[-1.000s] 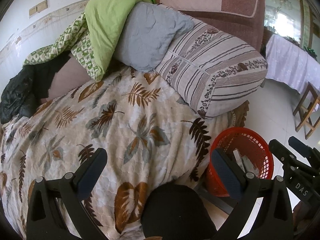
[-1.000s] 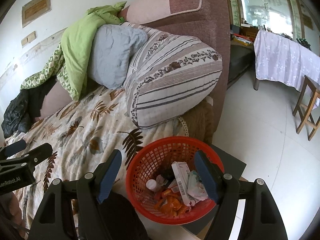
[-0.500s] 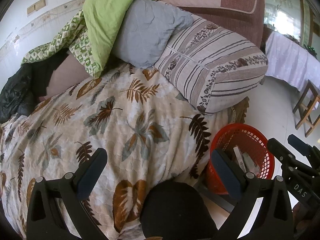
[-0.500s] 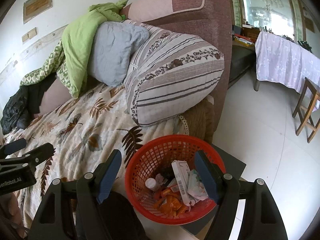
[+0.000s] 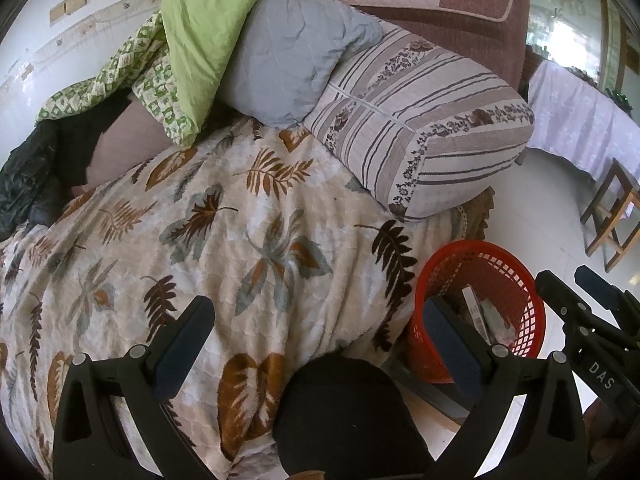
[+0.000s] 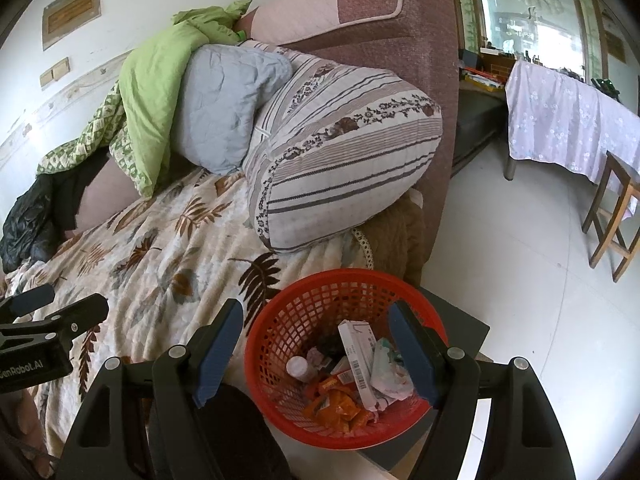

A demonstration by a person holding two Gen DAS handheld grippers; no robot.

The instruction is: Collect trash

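A red mesh basket [image 6: 280, 328] stands on the floor beside the sofa and holds trash: a white box [image 6: 356, 356], orange wrappers [image 6: 332, 404], a small bottle [image 6: 298, 368] and crumpled paper. My right gripper [image 6: 316, 352] is open and empty, just above the basket. The basket also shows in the left wrist view [image 5: 504, 276]. My left gripper [image 5: 316, 344] is open and empty, over the leaf-patterned blanket [image 5: 224, 240]. No loose trash shows on the blanket.
A striped cushion [image 5: 420, 136], a grey pillow [image 5: 296, 60] and green bedding [image 5: 200, 32] are piled on the sofa. Dark clothes [image 5: 28, 184] lie at the left. A cloth-covered table [image 6: 568, 120] and a wooden stool [image 6: 616, 220] stand on the white floor.
Both views have shifted slightly; the sofa pile sits a little higher in the left wrist view. Both grippers stay open and empty. The basket has not moved.
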